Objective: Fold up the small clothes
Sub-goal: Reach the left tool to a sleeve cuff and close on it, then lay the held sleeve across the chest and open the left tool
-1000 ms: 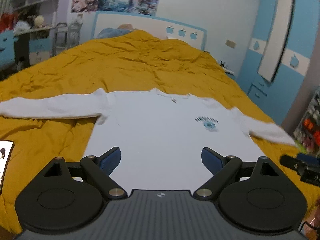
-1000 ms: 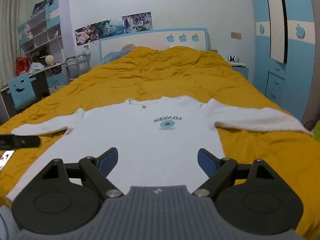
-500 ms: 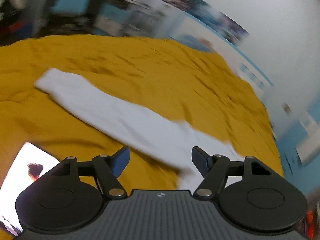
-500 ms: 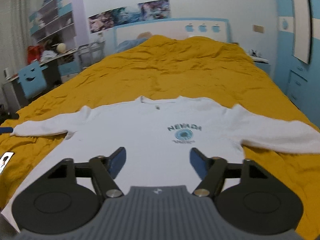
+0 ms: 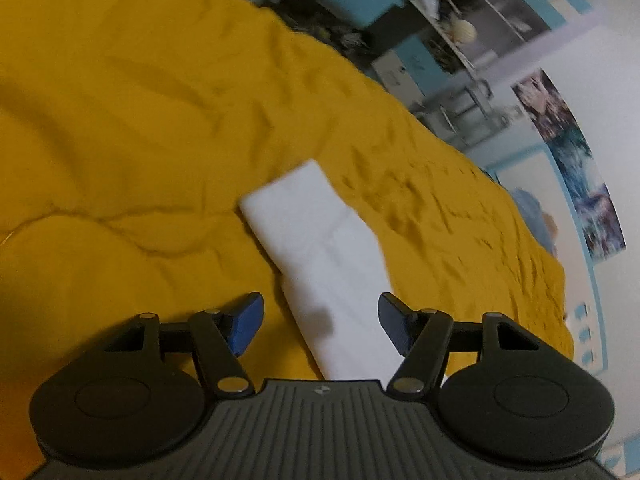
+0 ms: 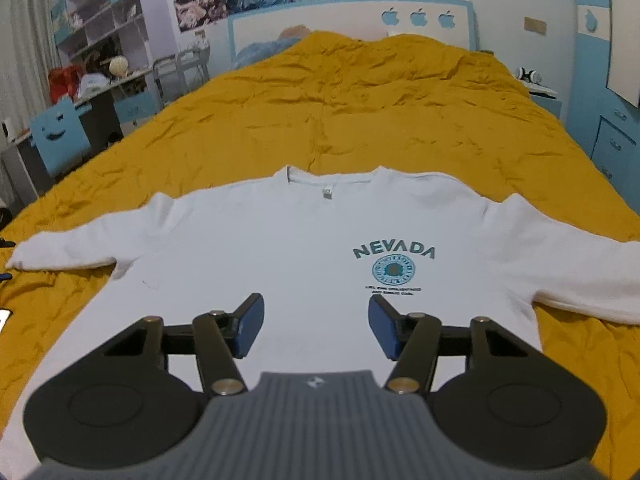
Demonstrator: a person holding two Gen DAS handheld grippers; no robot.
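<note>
A white long-sleeved sweatshirt (image 6: 280,248) with a teal NEVADA print lies flat, front up, on the yellow bedspread (image 6: 360,92), sleeves spread to both sides. My right gripper (image 6: 316,326) is open and empty above the shirt's lower front. In the left wrist view only the shirt's left sleeve (image 5: 324,248) shows, its cuff pointing away. My left gripper (image 5: 320,328) is open and empty, its fingers either side of the sleeve, just above it.
A desk with a blue chair (image 6: 60,136) and shelves stand left of the bed. The headboard (image 6: 348,24) is at the far end. Blue wardrobe drawers (image 6: 612,136) stand on the right. A bright phone screen edge (image 6: 4,318) lies at the bed's left.
My left gripper has swung left from the shirt's body to over the left sleeve near the cuff. My right gripper has shifted left and closer over the shirt. Both stay open.
</note>
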